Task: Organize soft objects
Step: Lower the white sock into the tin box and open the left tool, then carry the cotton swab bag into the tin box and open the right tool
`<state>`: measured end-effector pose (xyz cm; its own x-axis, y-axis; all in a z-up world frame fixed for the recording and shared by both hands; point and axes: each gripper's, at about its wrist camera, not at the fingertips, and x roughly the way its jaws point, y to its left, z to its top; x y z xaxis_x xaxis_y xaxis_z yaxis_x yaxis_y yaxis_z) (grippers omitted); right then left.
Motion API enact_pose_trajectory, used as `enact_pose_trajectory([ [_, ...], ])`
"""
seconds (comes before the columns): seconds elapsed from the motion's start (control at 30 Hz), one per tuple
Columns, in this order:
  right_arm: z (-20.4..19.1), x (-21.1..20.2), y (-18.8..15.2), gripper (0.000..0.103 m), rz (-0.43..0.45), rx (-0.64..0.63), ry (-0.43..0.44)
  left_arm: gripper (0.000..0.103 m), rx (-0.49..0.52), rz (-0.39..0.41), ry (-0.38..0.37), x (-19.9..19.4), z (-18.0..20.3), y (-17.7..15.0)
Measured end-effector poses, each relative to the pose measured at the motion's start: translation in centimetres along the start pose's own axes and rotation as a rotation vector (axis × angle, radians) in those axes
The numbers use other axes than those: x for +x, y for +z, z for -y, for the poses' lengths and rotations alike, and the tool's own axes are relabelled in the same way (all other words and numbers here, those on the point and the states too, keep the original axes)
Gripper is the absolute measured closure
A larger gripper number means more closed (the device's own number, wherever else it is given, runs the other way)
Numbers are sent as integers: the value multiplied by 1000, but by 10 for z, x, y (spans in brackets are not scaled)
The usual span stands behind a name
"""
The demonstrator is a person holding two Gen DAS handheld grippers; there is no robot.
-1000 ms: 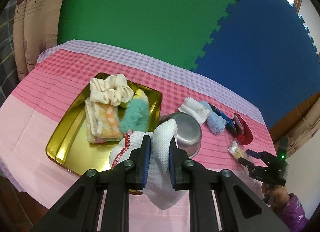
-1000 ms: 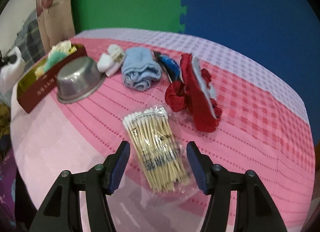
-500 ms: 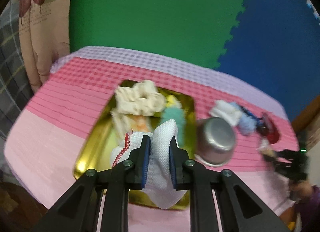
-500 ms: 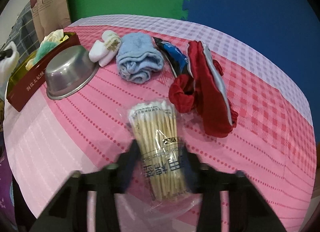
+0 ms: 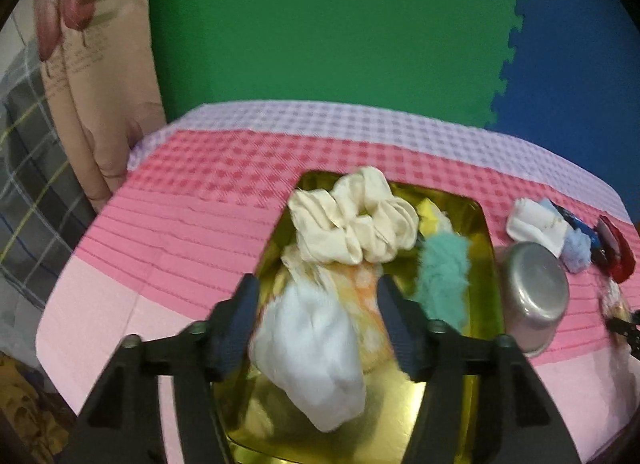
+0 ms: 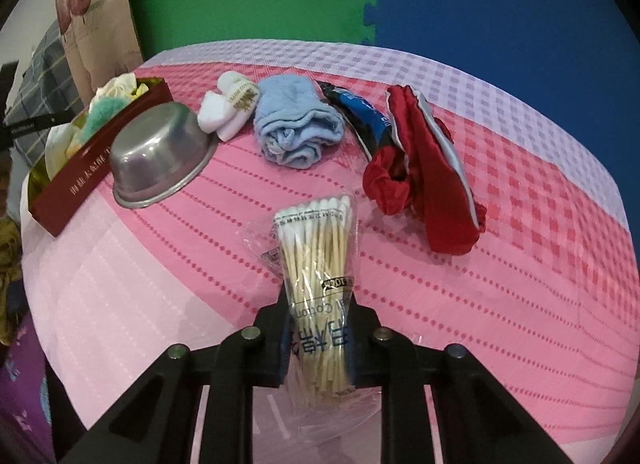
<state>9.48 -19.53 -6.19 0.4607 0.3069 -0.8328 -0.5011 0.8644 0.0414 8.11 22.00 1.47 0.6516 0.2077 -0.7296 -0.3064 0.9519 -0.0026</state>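
My left gripper [image 5: 316, 320] is open above the gold tray [image 5: 486, 248]. A white cloth [image 5: 316, 360] lies loose between its fingers, blurred, over the tray. In the tray are a cream scrunchie [image 5: 352, 219], a teal fluffy piece [image 5: 442, 276] and an orange-white towel [image 5: 366, 296]. My right gripper [image 6: 318, 324] is shut on a bag of cotton swabs [image 6: 316, 260] on the pink tablecloth. In the right wrist view a light blue towel [image 6: 298, 125], white slippers [image 6: 228, 103] and red fabric [image 6: 424, 167] lie on the table.
An upturned steel bowl [image 6: 158, 155] sits beside the tray's red side wall [image 6: 92, 179]; it also shows in the left wrist view [image 5: 534, 296]. A blue packet [image 6: 360, 111] lies between the blue towel and the red fabric. Green and blue foam mats stand behind the table.
My left gripper has opened and let go of the white cloth over the tray. My right gripper has closed on the bag of cotton swabs.
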Motion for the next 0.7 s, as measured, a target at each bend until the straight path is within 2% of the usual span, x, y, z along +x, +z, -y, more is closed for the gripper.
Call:
enact_pose_trajectory([
  [0.23,-5,-9,-2,83,25,70,58,25,-30,73,-4,-38,8,-11],
  [0.3,-6,-12,0,83,31,102,91,17,-20,90,23,-51,14,-18],
  [0.43,-12,-22,11,83,56,164,171,11,-19,118,97,-80,23,-43],
  [0.5,-19,-28,20,83,77,183,216,3,-28,130,129,-92,26,-55],
  [0.7,-66,-37,64,83,115,183,368,1,-81,103,166,-103,14,-84],
])
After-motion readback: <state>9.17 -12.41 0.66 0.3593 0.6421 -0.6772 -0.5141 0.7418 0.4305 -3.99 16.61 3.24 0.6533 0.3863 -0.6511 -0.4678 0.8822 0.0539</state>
